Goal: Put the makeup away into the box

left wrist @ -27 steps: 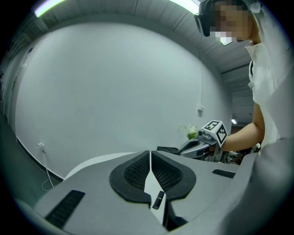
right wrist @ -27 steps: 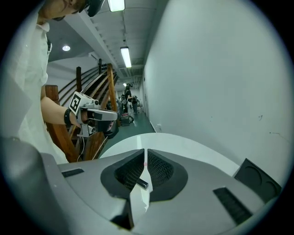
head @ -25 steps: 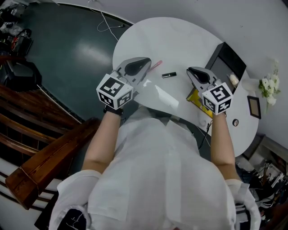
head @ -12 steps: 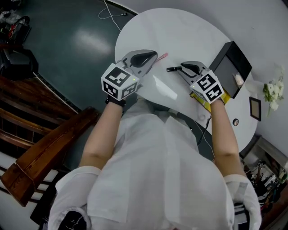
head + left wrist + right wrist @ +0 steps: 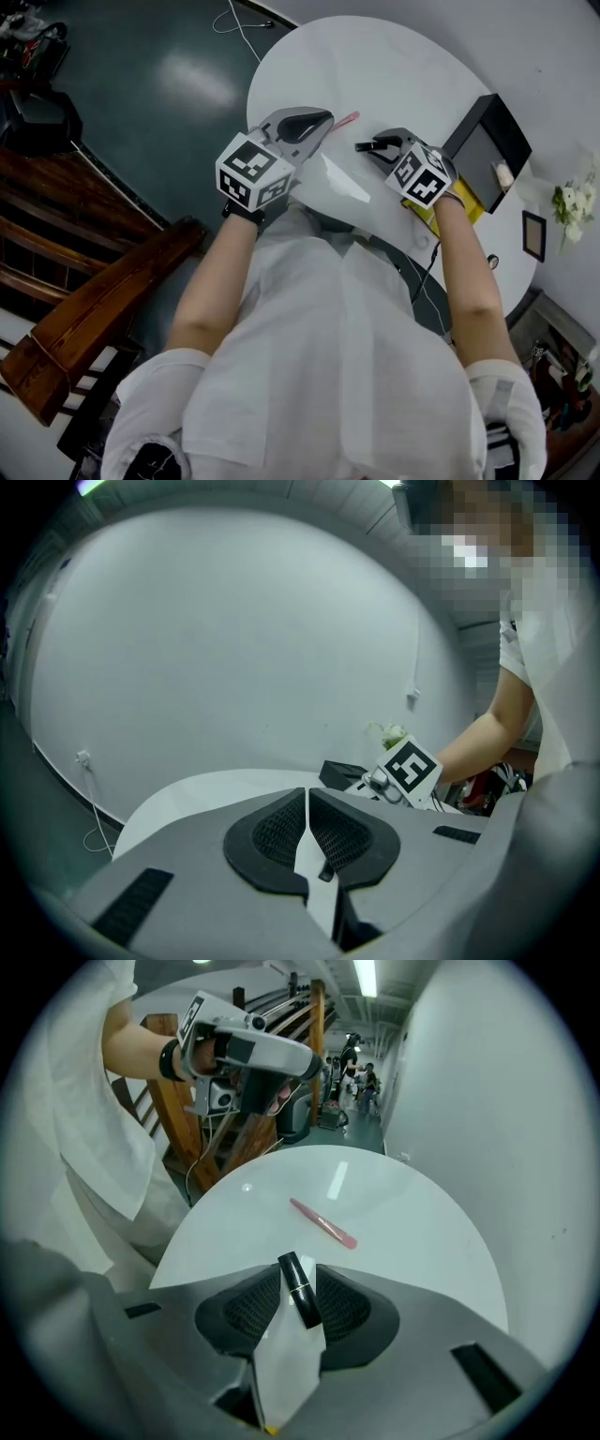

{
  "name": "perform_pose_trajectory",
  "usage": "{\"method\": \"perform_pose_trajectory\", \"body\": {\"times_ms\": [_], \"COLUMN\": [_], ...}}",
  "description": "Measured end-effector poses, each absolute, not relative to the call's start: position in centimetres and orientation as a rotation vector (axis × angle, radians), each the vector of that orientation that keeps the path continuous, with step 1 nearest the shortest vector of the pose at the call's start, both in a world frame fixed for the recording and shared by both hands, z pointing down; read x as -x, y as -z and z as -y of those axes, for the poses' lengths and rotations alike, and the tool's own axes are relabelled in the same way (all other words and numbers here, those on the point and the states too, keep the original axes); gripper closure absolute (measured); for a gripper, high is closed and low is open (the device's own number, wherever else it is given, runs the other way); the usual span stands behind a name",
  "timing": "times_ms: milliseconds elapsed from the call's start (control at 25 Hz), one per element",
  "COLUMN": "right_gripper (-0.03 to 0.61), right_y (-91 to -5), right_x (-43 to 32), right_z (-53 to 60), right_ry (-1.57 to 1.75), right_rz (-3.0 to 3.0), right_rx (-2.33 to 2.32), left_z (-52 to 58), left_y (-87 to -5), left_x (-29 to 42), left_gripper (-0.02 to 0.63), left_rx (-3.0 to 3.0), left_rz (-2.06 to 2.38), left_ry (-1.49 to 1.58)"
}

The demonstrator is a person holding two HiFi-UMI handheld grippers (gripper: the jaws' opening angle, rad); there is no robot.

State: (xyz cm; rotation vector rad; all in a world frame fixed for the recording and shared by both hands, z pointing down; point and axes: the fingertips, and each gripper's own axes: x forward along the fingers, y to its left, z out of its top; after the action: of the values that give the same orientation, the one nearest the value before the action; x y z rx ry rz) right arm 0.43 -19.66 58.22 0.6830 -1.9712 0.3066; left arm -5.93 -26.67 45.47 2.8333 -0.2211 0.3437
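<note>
Lipstick [image 5: 298,1290] between right gripper's [image 5: 298,1277] opening jaws.
It lies unclamped on the table [image 5: 375,66], with a pink stick [image 5: 323,1223] beyond and the box [image 5: 487,141] well apart. Left gripper [image 5: 307,803] is clenched, empty.

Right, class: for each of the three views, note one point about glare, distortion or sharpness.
Head view: a bright glare patch on the dark floor, a paler sheen on the white table. Left gripper view: strong fisheye bending, dark corners. Right gripper view: the same dark vignette, a ceiling light mirrored on the table, the black lipstick sharp.
</note>
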Motion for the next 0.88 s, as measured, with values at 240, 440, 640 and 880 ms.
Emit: {"method": "perform_pose_trajectory", "body": {"times_ms": [240, 440, 640, 880], "right_gripper": [0.476, 0.476, 0.476, 0.486], "right_y": [-59.9, -60.8, -61.5, -62.1], "right_x": [-0.5, -0.4, -0.3, -0.2], "right_z": [19.8, 19.9, 19.7, 19.8], "right_ry": [-0.205, -0.203, -0.204, -0.211], "right_rz": [1.893, 1.88, 1.861, 1.844], "right_rx": [-0.54, -0.489, -0.455, -0.459], "left_z": [26.8, 26.8, 27.1, 27.3], "left_y": [-45.6, -45.8, -45.8, -45.8], "left_x": [5.8, 5.7, 5.8, 5.6], "left_gripper": [0.588, 0.588, 0.588, 0.588], "left_rx": [-2.831, -2.832, -2.832, -2.835], "left_rz": [0.217, 0.211, 0.215, 0.208], "left_ry": [-0.353, -0.362, -0.366, -0.376]}}
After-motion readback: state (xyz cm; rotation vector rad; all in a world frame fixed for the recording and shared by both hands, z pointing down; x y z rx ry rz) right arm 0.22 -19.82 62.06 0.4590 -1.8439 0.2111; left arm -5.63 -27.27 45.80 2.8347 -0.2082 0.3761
